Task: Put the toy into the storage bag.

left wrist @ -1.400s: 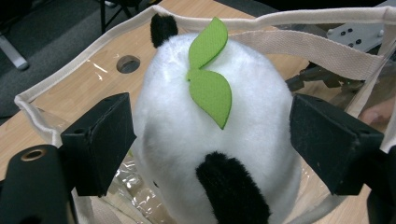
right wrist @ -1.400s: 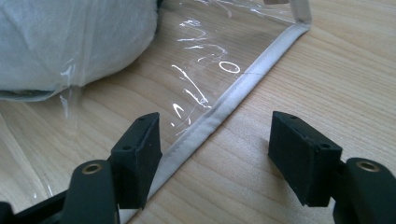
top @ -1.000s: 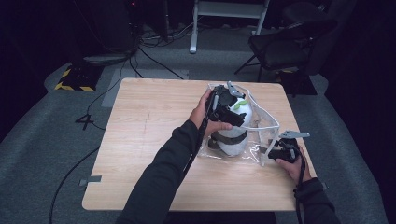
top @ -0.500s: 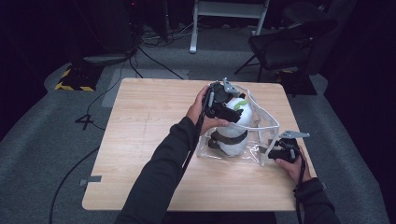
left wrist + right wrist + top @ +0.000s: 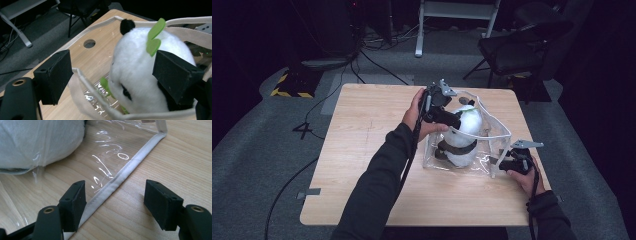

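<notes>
High view: a plush panda (image 5: 464, 135) sits upright inside a clear plastic tote bag (image 5: 482, 162) with cream fabric trim, on the wooden table (image 5: 362, 165), toward 3 o'clock of the tabletop's middle. The left gripper (image 5: 452, 120) reaches in from 9 o'clock over the bag's open top, at the panda's head. The right gripper (image 5: 502, 162) lies low on the table at 4 o'clock of the bag, at its bottom corner.

Left gripper view: the jaws stand apart, one outside the bag's trimmed rim (image 5: 100, 96) at 9 o'clock, the other against the panda's white head (image 5: 140, 75) at 3 o'clock. Green felt leaves (image 5: 153, 37) stick up from the head.

Right gripper view: the jaws are wide apart, straddling the bag's cream bottom seam (image 5: 125, 175). The seam runs just beside the jaw at 8 o'clock; nothing is pinched. The panda's white body (image 5: 37, 142) shows through the plastic at 10 o'clock.
</notes>
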